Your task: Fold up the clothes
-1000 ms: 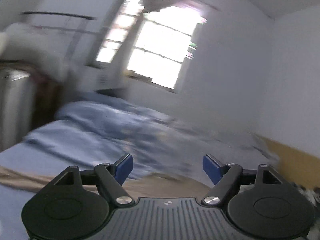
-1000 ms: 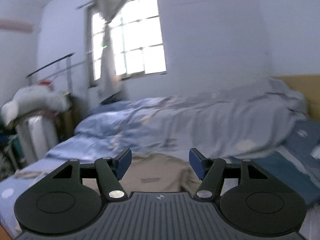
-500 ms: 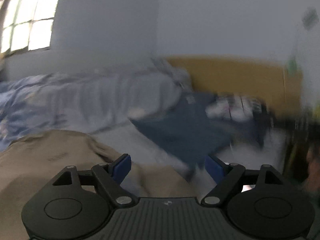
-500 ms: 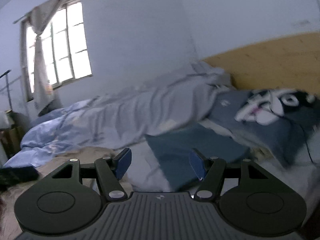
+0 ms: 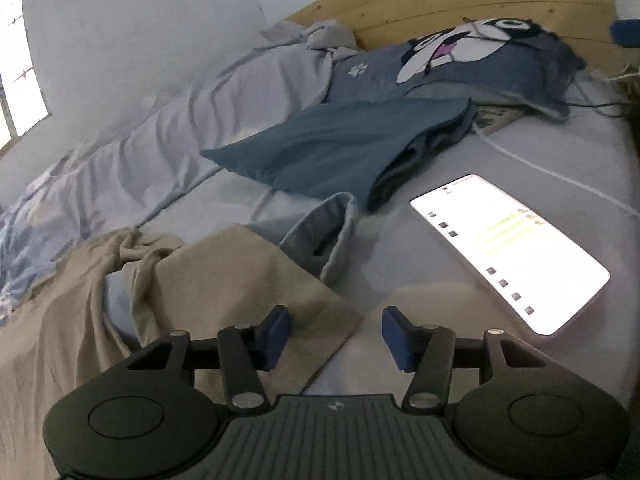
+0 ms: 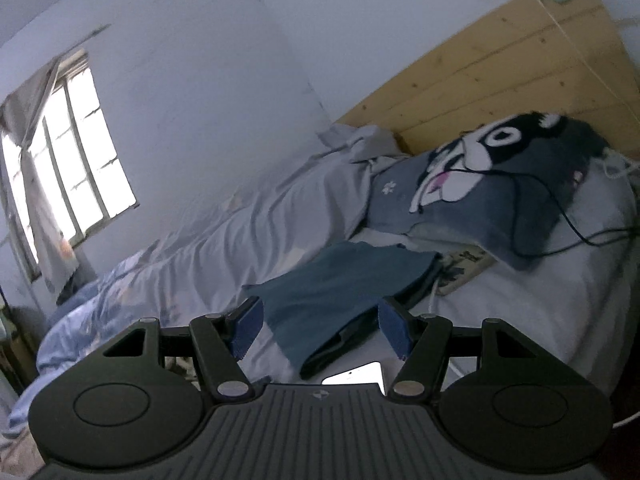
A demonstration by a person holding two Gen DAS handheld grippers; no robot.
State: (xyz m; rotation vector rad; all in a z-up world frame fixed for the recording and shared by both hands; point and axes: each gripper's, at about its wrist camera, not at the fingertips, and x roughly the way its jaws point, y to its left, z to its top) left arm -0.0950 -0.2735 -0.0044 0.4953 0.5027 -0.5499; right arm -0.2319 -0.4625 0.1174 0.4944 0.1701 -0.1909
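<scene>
A tan garment (image 5: 168, 292) lies crumpled on the bed at the lower left of the left wrist view. One of its corners reaches in between the blue pads (image 5: 276, 334) of my left gripper (image 5: 336, 336). Those jaws are closing, and the pads stand apart from the cloth. A folded teal garment (image 5: 340, 148) lies further up the bed, with a folded grey garment (image 5: 324, 236) just in front of it. My right gripper (image 6: 320, 331) hovers open above the bed with nothing between its fingers; the teal garment (image 6: 340, 284) shows beyond it.
A phone (image 5: 508, 252) with a lit screen lies on the sheet to the right of the left gripper. A cartoon-dog pillow (image 6: 500, 176) and cables rest against the wooden headboard (image 6: 500, 60). A rumpled grey duvet (image 5: 180, 132) runs along the wall.
Both views have swung from the window toward the headboard end of the bed. My left gripper has dropped close over the tan garment's corner, and its jaws stand narrower. The right gripper's opening is unchanged.
</scene>
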